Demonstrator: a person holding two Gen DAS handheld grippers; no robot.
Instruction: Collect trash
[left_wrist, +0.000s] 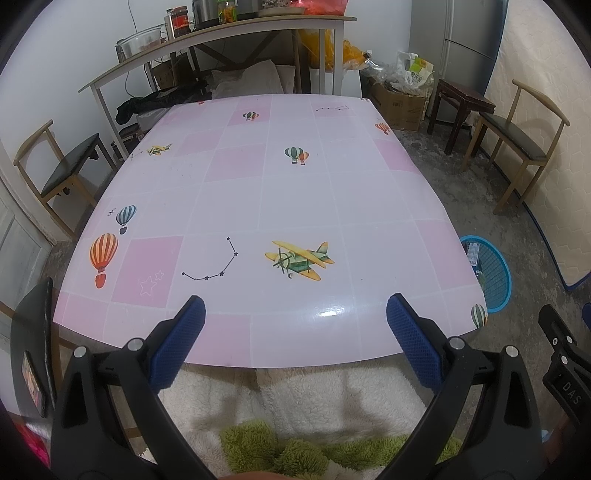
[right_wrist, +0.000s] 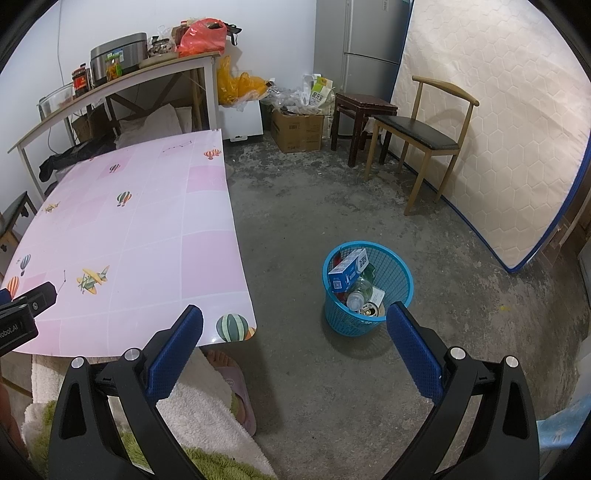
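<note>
Blue mesh plastic basket (right_wrist: 367, 291): on the concrete floor (right_wrist: 424, 229) beside the pink patterned table (right_wrist: 147, 229), holding a blue-and-white carton (right_wrist: 347, 271), a clear plastic bottle (right_wrist: 358, 291) and what may be a can (right_wrist: 371, 310).
Right gripper (right_wrist: 294, 321): jaws wide, nothing held; basket lies between its fingertips, just ahead.
Left gripper (left_wrist: 295, 314): jaws wide, nothing held, over the table's near edge; basket well to its right.
</note>
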